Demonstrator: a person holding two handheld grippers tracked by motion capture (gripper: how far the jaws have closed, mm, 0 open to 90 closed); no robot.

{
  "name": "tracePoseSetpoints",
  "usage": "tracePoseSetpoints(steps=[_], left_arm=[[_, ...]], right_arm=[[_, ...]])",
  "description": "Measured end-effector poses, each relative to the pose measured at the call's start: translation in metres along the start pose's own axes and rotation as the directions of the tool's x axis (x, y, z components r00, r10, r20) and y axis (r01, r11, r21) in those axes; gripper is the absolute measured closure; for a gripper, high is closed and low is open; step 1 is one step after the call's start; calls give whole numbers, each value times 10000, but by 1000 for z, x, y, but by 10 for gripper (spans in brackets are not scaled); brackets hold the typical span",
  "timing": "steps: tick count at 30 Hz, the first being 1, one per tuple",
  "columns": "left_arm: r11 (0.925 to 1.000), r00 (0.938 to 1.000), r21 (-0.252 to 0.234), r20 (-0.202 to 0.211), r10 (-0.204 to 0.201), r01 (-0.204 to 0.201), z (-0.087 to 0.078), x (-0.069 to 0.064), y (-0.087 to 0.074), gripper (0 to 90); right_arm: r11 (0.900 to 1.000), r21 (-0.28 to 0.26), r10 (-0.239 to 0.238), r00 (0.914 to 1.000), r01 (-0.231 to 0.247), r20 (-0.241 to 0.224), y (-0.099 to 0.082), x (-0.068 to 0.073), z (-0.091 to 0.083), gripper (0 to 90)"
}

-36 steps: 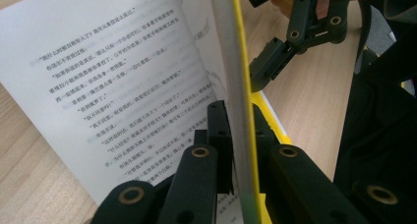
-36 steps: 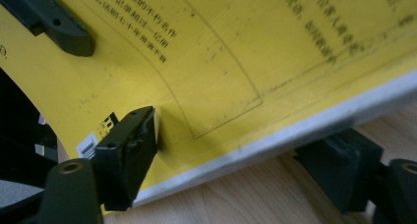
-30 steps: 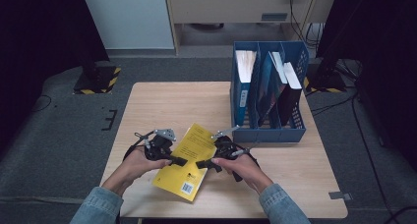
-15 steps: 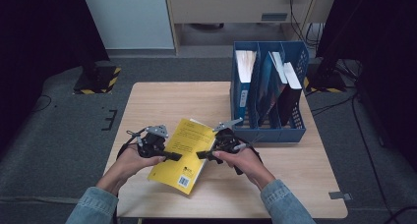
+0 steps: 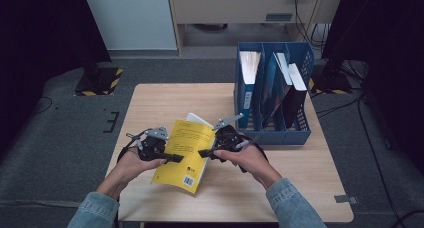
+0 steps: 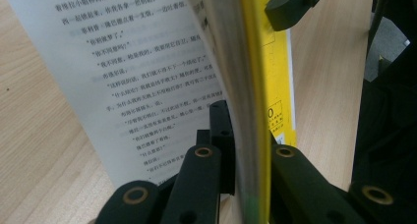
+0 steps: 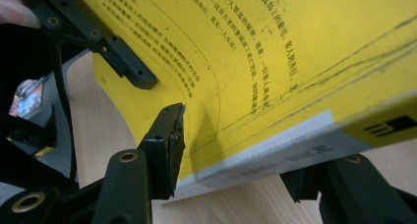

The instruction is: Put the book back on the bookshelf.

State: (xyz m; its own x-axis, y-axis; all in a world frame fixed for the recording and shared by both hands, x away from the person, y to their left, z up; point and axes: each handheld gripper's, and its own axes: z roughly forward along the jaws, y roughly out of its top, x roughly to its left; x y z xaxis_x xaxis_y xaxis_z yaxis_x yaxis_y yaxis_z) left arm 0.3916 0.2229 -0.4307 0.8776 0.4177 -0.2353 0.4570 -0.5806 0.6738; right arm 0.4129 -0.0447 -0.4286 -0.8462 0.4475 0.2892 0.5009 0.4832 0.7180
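Note:
A yellow paperback [image 5: 185, 148] hangs tilted above the wooden table [image 5: 300, 173], held between my two grippers. My left gripper [image 5: 175, 158] is shut on its left edge; in the left gripper view the jaws clamp the yellow cover and page block [image 6: 248, 86], and a printed page [image 6: 147, 76] fans out to the left. My right gripper [image 5: 202, 153] has just been closing its jaws. In the right gripper view, one jaw presses on the yellow cover [image 7: 270, 47] and the other sits under the book's lower edge. The left gripper's jaw [image 7: 128, 67] shows beyond.
A blue file holder [image 5: 272, 130] with several upright folders and books stands at the table's right rear, close beside my right hand. Dark stands and cables sit on the grey floor around the table.
The book has come up off the table and tilted, its far end higher. My right hand rose with it, and the right jaws narrowed onto the book's edge.

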Motion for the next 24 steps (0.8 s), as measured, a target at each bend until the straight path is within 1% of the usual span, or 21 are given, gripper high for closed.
tracePoseSetpoints(steps=[3, 4, 5, 6, 7, 11, 12, 15, 16, 24], left_arm=[[10000, 10000, -98, -83, 14, -15, 0, 0, 1, 869], [9999, 9998, -116, -200, 43, -45, 0, 0, 2, 869], [9999, 9998, -116, -200, 43, -45, 0, 0, 2, 869], [9998, 9992, -117, -386, 127, -131, 1, 0, 3, 869], [9998, 9988, -137, -457, 150, -156, 2, 0, 3, 869], [9994, 9982, -308, -593, 123, -141, 3, 0, 2, 868], [9991, 9977, -371, -655, 173, -197, 3, 0, 2, 868], [9987, 9972, -425, -708, 247, -277, 3, 0, 2, 868], [9982, 9967, -498, -749, 302, -340, 4, -1, 2, 867], [9977, 9972, -586, -686, 291, -331, 5, 0, 1, 866]], right_arm=[[9997, 40, -242, 9996, 241, 174, 7, 3, -5, 504], [9995, 74, -298, 9993, 297, 215, 9, 3, -7, 512], [9995, 74, -298, 9993, 297, 215, 9, 3, -7, 512], [9991, 67, -419, 9979, 416, 486, 13, 5, -9, 543], [9989, 46, -464, 9974, 462, 546, 14, 6, -11, 545], [9981, 24, -617, 9965, 617, 564, 18, 8, -15, 567], [9978, 44, -669, 9961, 668, 577, 19, 8, -16, 567], [9976, 157, -687, 9956, 678, 643, 21, 10, -17, 567], [9967, 163, -799, 9947, 790, 642, 21, 10, -18, 567], [9956, 319, -901, 9932, 879, 736, 28, 10, -21, 569]])
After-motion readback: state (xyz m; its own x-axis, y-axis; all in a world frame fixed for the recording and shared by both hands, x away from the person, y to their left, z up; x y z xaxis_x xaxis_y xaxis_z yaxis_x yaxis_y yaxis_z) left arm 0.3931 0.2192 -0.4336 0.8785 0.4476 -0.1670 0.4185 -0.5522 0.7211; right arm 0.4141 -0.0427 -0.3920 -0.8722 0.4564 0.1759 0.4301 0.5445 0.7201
